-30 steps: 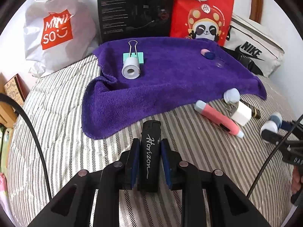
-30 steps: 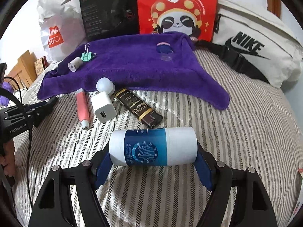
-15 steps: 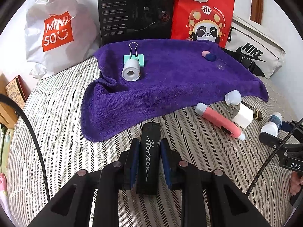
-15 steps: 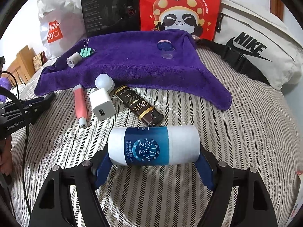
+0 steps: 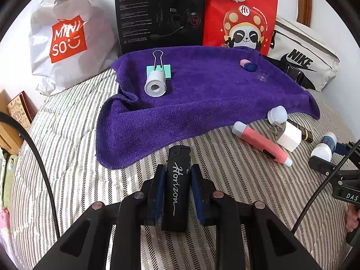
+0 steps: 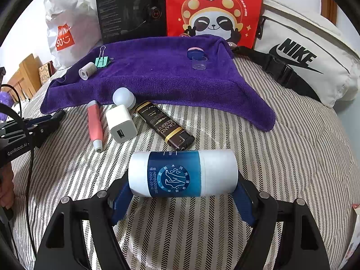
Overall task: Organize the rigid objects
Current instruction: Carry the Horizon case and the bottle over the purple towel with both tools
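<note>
My left gripper is shut on a black lighter marked "Horizon", held just in front of the purple towel. My right gripper is shut on a blue-and-white bottle lying crosswise between its pads, above the striped bedding. On the towel lie a white tape roll, a green binder clip, a pink-and-blue cap and a clear small cup. In front of the towel lie a pink pen-shaped device, a white charger, a white ball-shaped object and a brown lighter.
Behind the towel stand a black headset box, a red panda bag, a white Miniso bag and a white Nike bag. Striped bedding stretches around. Wooden furniture is at the left. The left gripper shows in the right wrist view.
Both grippers have drawn back slightly from the towel with their objects still held; the scene appears a little lower and farther in each view. No object on the bed has moved.
</note>
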### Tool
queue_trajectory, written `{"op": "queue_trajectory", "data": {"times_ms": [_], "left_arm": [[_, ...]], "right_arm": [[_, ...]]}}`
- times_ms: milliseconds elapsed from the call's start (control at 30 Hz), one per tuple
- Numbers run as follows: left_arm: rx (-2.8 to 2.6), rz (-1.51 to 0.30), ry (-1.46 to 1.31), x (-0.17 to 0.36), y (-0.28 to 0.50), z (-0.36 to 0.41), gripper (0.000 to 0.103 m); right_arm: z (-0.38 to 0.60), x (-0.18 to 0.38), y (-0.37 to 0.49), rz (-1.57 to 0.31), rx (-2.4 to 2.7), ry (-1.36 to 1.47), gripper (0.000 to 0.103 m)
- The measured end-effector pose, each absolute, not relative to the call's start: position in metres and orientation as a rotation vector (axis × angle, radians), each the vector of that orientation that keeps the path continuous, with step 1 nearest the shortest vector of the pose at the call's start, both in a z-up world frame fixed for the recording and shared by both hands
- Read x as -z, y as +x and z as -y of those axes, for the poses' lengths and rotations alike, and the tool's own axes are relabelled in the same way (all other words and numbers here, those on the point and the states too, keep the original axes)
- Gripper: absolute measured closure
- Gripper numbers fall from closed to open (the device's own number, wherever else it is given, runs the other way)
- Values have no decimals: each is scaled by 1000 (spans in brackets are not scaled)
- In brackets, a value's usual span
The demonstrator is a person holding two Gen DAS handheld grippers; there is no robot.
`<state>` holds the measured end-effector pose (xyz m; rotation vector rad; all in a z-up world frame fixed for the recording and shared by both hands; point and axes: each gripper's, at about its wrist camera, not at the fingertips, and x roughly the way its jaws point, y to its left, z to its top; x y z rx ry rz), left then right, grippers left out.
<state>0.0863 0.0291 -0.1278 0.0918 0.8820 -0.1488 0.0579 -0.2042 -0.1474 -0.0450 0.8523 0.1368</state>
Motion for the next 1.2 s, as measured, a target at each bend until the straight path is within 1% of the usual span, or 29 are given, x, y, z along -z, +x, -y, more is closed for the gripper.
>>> {"op": "queue_trajectory", "data": {"times_ms": [300,667,933,1200], "left_arm": [[176,-884,47,125,85,-36,81],[195,-900,-4,108,83,-49,82],[187,-886,11,87,91,-45,82],[188,-849,26,58,127,-43,82]], "right_arm": [[214,140,58,-888,-173,3,28],[218,98,53,-804,-198,-52,28],[208,66,89,-756,-254,-86,28],[204,50,146,-756,-272,-95,28]]}}
